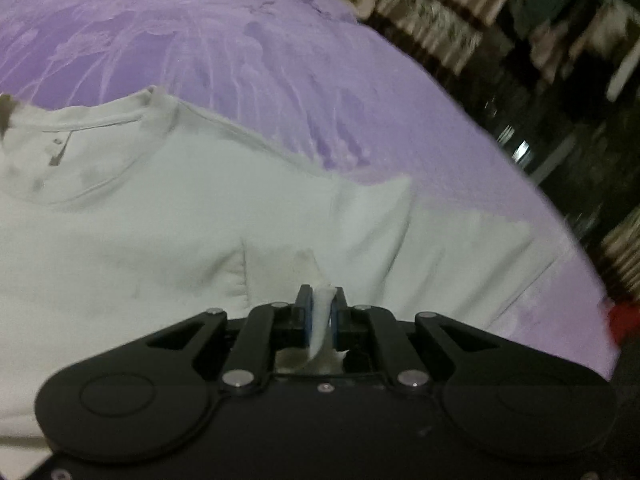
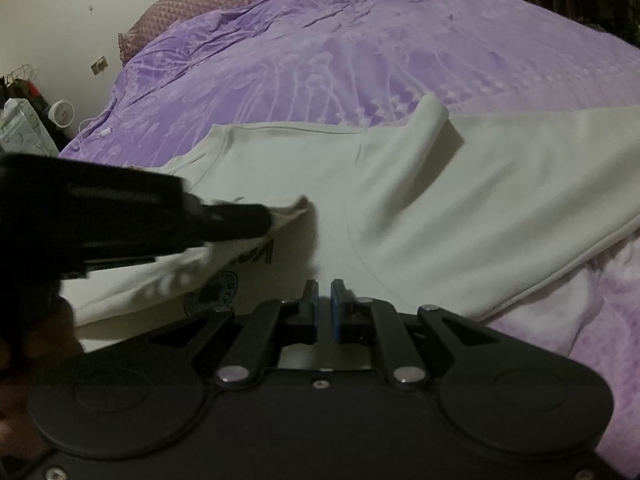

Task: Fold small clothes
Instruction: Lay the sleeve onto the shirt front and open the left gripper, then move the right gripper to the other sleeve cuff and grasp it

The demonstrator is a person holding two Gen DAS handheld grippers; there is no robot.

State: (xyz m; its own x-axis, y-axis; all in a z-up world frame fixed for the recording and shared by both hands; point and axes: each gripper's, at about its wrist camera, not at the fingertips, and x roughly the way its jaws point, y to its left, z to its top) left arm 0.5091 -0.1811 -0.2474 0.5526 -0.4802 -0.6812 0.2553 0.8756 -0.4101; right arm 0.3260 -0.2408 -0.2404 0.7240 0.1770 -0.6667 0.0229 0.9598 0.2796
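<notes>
Left wrist: gripper pinches shirt.
</notes>
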